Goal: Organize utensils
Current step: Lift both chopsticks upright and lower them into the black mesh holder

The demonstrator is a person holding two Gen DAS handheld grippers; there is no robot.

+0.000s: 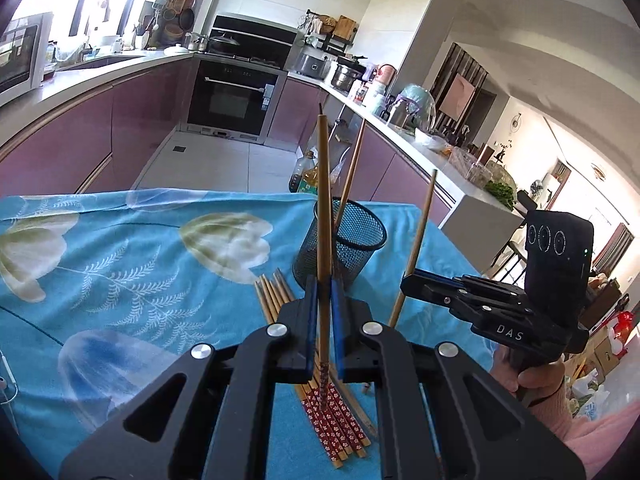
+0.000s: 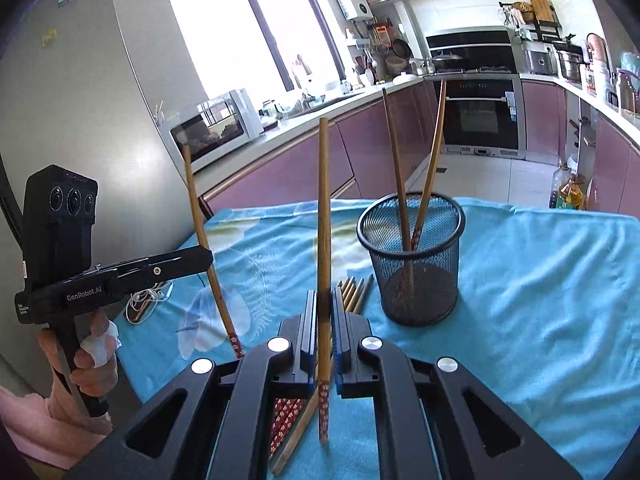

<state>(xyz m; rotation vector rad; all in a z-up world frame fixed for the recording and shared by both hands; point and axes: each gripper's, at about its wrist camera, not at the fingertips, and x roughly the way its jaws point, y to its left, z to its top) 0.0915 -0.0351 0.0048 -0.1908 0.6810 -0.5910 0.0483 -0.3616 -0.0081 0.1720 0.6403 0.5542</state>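
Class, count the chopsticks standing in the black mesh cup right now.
2. Both chopsticks stand in the mesh cup, crossing low down and leaning apart at the top. Each pair of tongs also holds one; others lie on the cloth.

The right gripper [image 2: 323, 312] is clamped on a wooden chopstick [image 2: 323, 208] that stands nearly upright, red patterned end down. At far left the left gripper [image 2: 206, 258], held in a hand [image 2: 90, 360], grips a second chopstick [image 2: 204, 240], tilted. A black mesh cup [image 2: 414, 264] on the blue floral cloth [image 2: 540, 280] holds two chopsticks [image 2: 416, 160]; a loose bundle of chopsticks [image 2: 354, 290] lies just left of it.
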